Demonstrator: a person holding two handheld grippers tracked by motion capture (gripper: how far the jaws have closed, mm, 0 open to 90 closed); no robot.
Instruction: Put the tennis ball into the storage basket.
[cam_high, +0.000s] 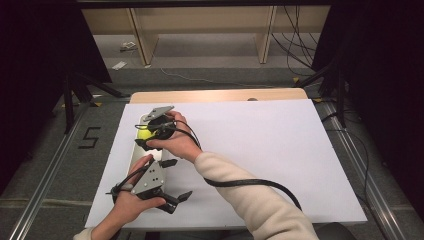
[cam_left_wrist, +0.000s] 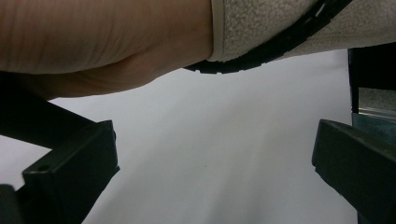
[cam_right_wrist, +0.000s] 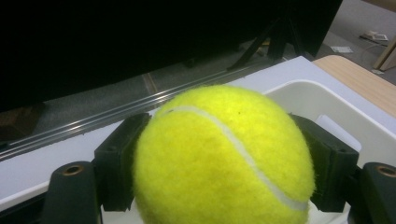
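A yellow tennis ball (cam_high: 145, 133) is held over a white tray (cam_high: 136, 156) at the table's left side, with my right gripper (cam_high: 143, 136) shut on it. In the right gripper view the ball (cam_right_wrist: 224, 158) bulges between the two black pads (cam_right_wrist: 119, 163), above the tray's rim (cam_right_wrist: 327, 100). My left gripper (cam_high: 182, 178) lies near the front left of the table, pointing right, open and holding nothing. Its jaws stand wide apart in the left gripper view, over the bare white table (cam_left_wrist: 215, 154).
The right forearm in a cream sleeve (cam_high: 250, 195) crosses in front of the left gripper, trailing a black cable (cam_high: 260, 183). White sheet (cam_high: 260, 150) covers the table; a wooden edge (cam_high: 220, 95) shows at the back. Dark stands flank both sides.
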